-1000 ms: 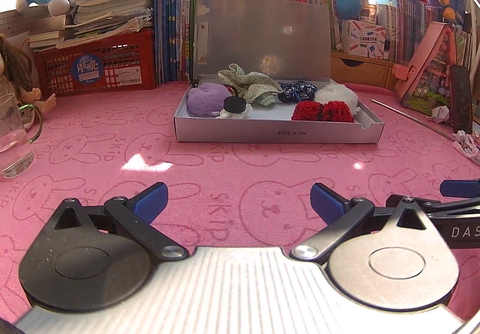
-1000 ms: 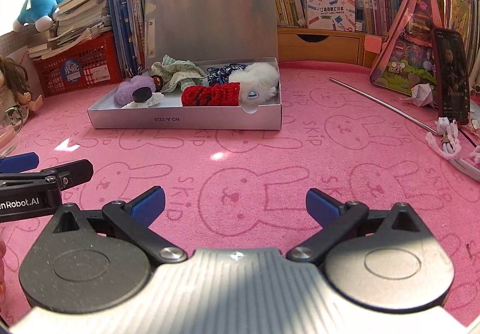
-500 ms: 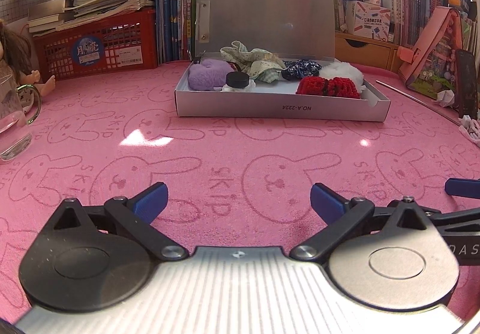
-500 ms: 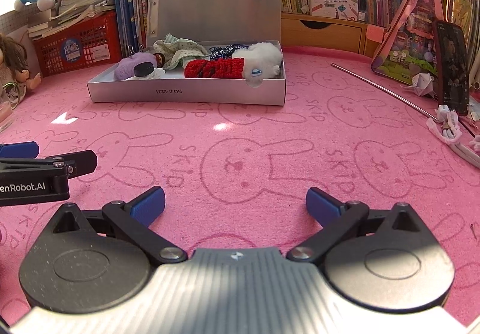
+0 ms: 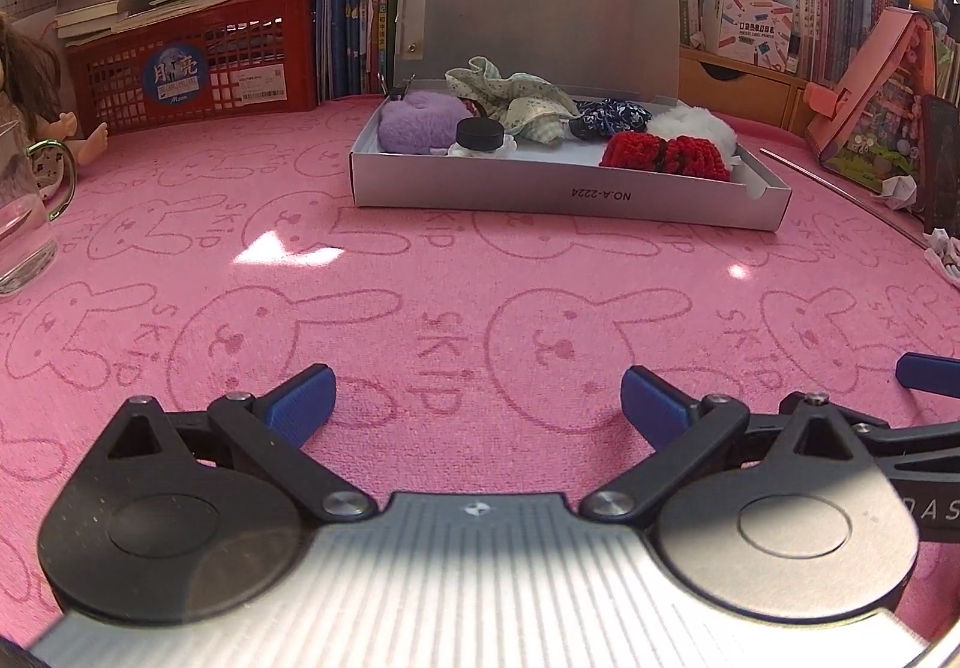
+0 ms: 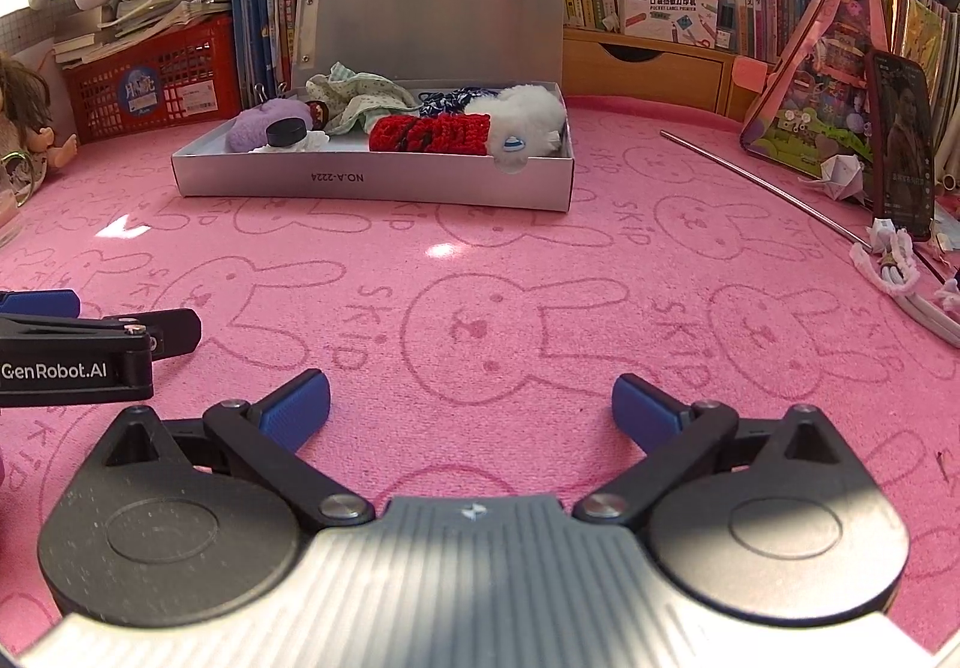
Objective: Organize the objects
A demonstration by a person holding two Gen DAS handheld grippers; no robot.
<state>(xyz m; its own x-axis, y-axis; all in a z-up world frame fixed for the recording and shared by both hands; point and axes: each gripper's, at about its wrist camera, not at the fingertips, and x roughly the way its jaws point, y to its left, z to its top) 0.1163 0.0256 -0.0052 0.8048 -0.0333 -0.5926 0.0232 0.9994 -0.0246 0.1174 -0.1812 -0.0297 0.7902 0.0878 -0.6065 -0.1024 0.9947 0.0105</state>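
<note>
A silver box with its lid up stands on the pink mat, far ahead of both grippers. It holds a purple fluffy piece, a black-capped item, a green patterned cloth, a dark blue scrunchie, a red knitted piece and a white fluffy piece. My left gripper is open and empty, low over the mat. My right gripper is open and empty beside it.
A glass mug and a doll stand at the left. A red basket and books line the back. A metal rod, a phone, a pink house toy and a white cord lie at the right.
Both grippers have pulled back from the box and sunk lower, so the box looks smaller and farther. Both stay open and empty.
</note>
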